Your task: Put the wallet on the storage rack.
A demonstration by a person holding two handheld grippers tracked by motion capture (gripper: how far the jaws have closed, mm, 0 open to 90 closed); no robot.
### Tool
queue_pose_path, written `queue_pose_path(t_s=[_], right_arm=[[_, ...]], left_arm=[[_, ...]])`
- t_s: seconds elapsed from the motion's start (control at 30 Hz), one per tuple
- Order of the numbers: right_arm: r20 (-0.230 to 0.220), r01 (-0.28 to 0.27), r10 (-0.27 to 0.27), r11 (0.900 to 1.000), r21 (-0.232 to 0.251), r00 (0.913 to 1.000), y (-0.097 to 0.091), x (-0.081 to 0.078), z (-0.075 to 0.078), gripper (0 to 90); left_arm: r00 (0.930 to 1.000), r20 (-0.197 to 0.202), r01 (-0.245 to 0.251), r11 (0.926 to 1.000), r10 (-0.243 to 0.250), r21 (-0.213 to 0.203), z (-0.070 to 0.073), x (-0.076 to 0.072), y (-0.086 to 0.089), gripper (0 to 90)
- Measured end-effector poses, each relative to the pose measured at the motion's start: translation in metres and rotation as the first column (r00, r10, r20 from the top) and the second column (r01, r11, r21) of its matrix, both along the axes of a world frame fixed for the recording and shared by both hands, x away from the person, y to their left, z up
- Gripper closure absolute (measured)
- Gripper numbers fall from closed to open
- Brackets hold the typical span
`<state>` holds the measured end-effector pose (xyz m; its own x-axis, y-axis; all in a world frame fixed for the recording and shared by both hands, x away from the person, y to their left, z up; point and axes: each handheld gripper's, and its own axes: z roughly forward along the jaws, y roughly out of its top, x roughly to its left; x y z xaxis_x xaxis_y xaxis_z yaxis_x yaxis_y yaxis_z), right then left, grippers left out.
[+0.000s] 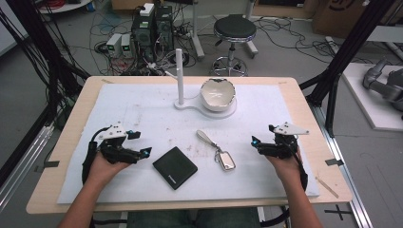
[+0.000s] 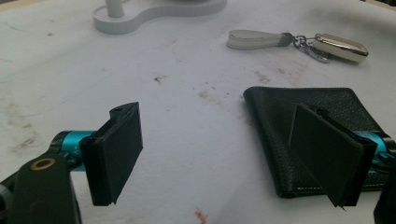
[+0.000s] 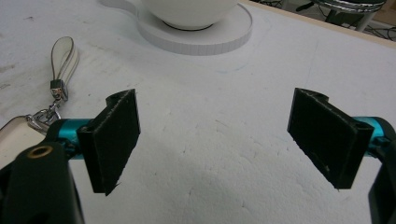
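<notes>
Forearms, high view: both came in from the bottom edge, one hand on each tool, resting on the white mat of the worktop point(image 1: 142, 102).
Left tongs point(image 1: 134, 145), high view: jaws stood wide apart, nothing between them, just left of the black wallet point(image 1: 175, 167).
Right tongs point(image 1: 263, 143), high view: jaws likewise wide and empty, right of the key fob point(image 1: 226, 160), apart from it.
Task things, high view: wallet lay flat near the front middle of the mat; key fob with its white strap point(image 1: 206, 137) lay just beyond and to the right of the wallet, not touching it.
Stand, high view: white base with upright post point(image 1: 179, 76) and a white bowl point(image 1: 217, 94) on it, at the far middle of the mat.
Left tongs point(image 2: 219, 154), left gripper view: pads parted, bare mat between; wallet point(image 2: 299, 116) lay partly behind the right-hand jaw; key fob point(image 2: 341, 46) and strap farther off.
Right tongs point(image 3: 215, 140), right gripper view: pads parted, bare mat between; strap point(image 3: 64, 56) and the key fob point(image 3: 16, 133) sat behind the left-hand jaw; bowl point(image 3: 187, 11) ahead.
Progress, judged: nothing gripped or lifted; wallet and fob untouched; bowl's inside seen only at a slant, seemingly empty. Whole job looked ahead, starting with a grasp.
</notes>
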<state>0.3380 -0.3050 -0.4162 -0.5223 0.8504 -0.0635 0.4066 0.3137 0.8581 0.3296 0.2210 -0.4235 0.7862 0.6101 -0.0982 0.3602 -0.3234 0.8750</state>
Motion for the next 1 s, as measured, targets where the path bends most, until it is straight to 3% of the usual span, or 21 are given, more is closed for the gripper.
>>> queue_pose_path(t_s=[0.17,0.27,0.5,0.8,0.87,0.9,1.0], right_arm=[[0.002,0.002,-0.002,1.0000,-0.002,1.0000,-0.001,-0.003,0.000,17.1],[-0.001,0.005,-0.005,1.0000,-0.008,1.0000,-0.004,-0.006,-0.001,17.1],[-0.006,0.025,-0.025,0.9997,-0.004,0.9997,-0.013,-0.011,-0.001,17.1],[-0.005,0.032,-0.032,0.9995,-0.006,0.9995,-0.017,-0.014,-0.001,17.1],[-0.001,0.031,-0.031,0.9995,-0.011,0.9995,-0.017,-0.014,-0.001,17.1],[-0.006,0.027,-0.027,0.9996,-0.009,0.9996,-0.016,-0.014,-0.001,17.1],[-0.004,0.023,-0.023,0.9996,-0.015,0.9997,-0.015,-0.014,-0.001,17.1]], left_arm=[[0.9997,-0.015,0.021,0.9996,-0.020,0.020,-0.004,0.003,-0.014,17.5],[0.9979,-0.033,0.057,0.9968,-0.055,0.057,-0.008,0.006,-0.027,17.5],[0.9923,-0.078,0.103,0.9919,-0.097,0.075,-0.015,0.010,-0.045,17.5],[0.9733,-0.170,0.179,0.9738,-0.155,0.140,-0.025,0.011,-0.065,18.6],[0.9695,-0.188,0.182,0.9754,-0.157,0.124,-0.025,0.011,-0.065,21.0],[0.9626,-0.201,0.206,0.9724,-0.182,0.109,-0.024,0.010,-0.064,28.5],[0.9599,-0.218,0.202,0.9744,-0.176,0.100,-0.024,0.010,-0.063,34.7]])
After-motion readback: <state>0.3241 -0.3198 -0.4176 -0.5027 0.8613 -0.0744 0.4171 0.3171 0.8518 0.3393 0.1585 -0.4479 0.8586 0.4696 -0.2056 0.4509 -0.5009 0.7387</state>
